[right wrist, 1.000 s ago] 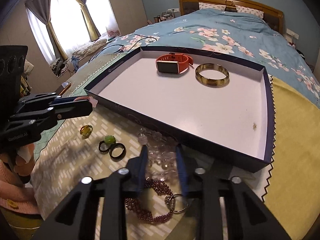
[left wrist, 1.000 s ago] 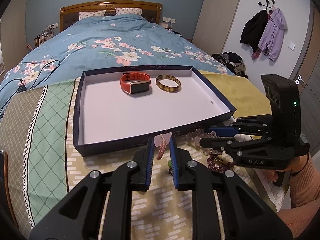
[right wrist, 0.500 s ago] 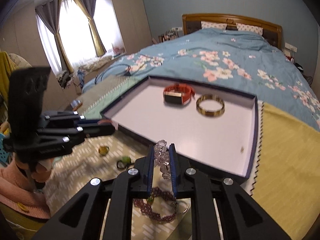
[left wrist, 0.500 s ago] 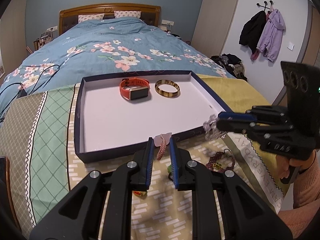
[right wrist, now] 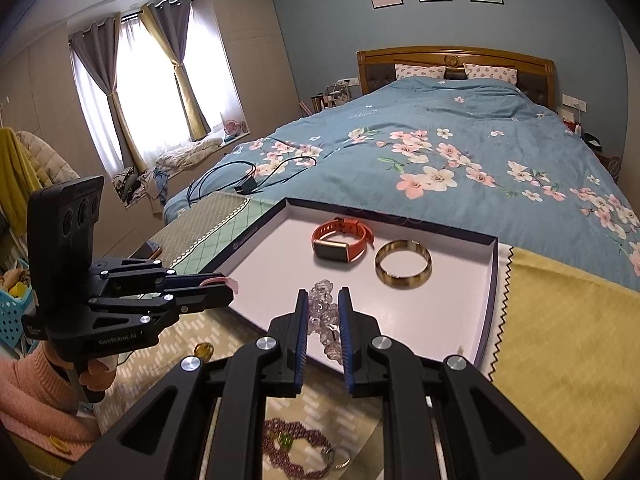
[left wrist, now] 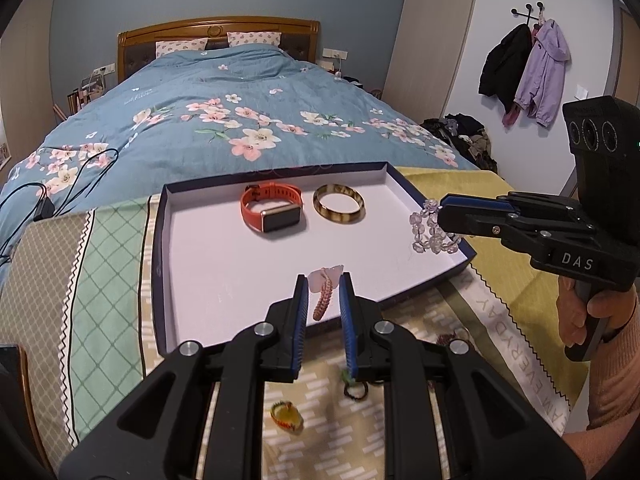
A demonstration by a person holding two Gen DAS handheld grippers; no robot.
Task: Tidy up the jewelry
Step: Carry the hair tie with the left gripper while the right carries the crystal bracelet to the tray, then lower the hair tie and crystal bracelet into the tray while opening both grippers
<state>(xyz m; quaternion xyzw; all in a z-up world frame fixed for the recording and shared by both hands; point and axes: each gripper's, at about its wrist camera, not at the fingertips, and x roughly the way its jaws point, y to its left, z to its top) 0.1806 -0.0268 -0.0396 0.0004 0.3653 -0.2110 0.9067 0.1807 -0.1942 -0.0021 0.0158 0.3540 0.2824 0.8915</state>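
A shallow navy box (left wrist: 157, 280) with a white floor lies on the bed's end; it also shows in the right wrist view (right wrist: 491, 320). In it lie an orange watch (left wrist: 272, 211) (right wrist: 342, 243) and an amber bangle (left wrist: 339, 209) (right wrist: 403, 269). My left gripper (left wrist: 323, 282) is shut on a pink braided bracelet (left wrist: 322, 300) above the box's near edge. My right gripper (right wrist: 323, 300) is shut on a clear bead bracelet (right wrist: 326, 320), which hangs over the box's right rim (left wrist: 430, 232).
On the patterned cloth before the box lie a yellow ring (left wrist: 286, 415), a green and dark ring (left wrist: 354, 388) and a dark red bead bracelet (right wrist: 296, 446). A black cable (left wrist: 60, 184) lies on the floral duvet at left. A yellow cloth (right wrist: 568, 328) lies right of the box.
My right gripper closed on the clear bead bracelet, lifted it off the cloth and carried it up over the box's rim. My left gripper rose and moved over the box edge with the pink bracelet.
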